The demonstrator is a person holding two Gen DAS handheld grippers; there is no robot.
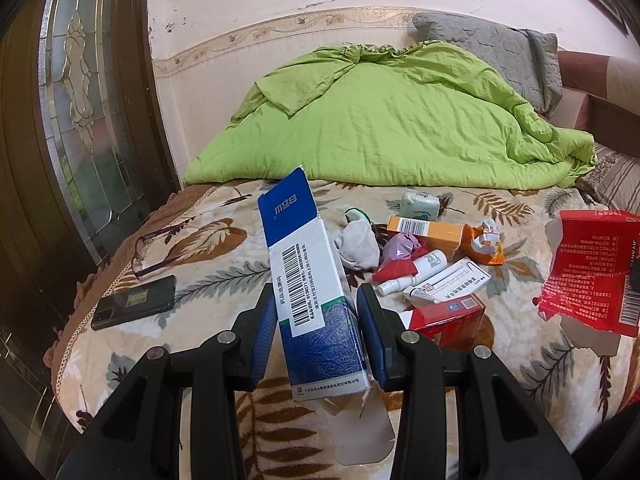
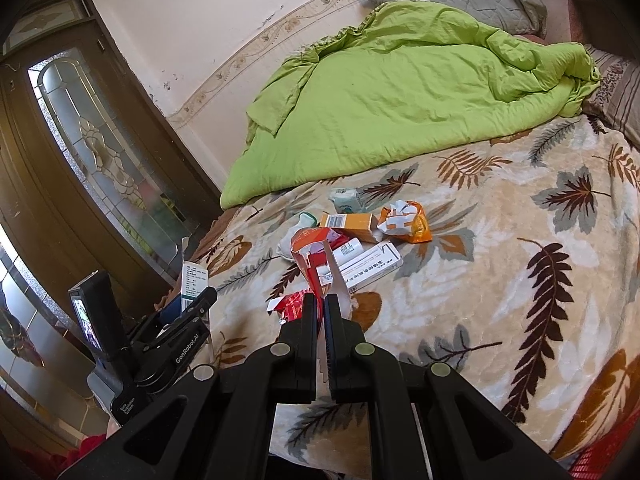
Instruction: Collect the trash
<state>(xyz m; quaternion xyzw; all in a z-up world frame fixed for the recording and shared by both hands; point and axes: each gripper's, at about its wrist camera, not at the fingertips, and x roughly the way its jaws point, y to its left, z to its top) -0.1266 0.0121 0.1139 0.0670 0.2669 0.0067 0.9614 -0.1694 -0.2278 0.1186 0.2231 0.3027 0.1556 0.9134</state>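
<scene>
- You're over a bed (image 1: pixel 460 360) with a leaf-print blanket, trash piled mid-bed.
- Your left hand-held gripper (image 1: pixel 316 320) clamps the blue-and-white carton (image 1: pixel 308 292); your right hand-held gripper (image 2: pixel 320 304) pinches a torn red wrapper (image 2: pixel 308 256).
- Both loads are lifted, so I'd judge disposal comes next; no bin shows.
- The orange box (image 1: pixel 428 230) and spray bottle (image 1: pixel 416 272) remain.

Soft, even daylight fills both views, brightest on the far wall (image 1: pixel 248 4) and the green quilt (image 1: pixel 384 120). Shadows are faint. Focus is sharp at centre; fisheye bending and dark vignetting crowd the edges.
</scene>
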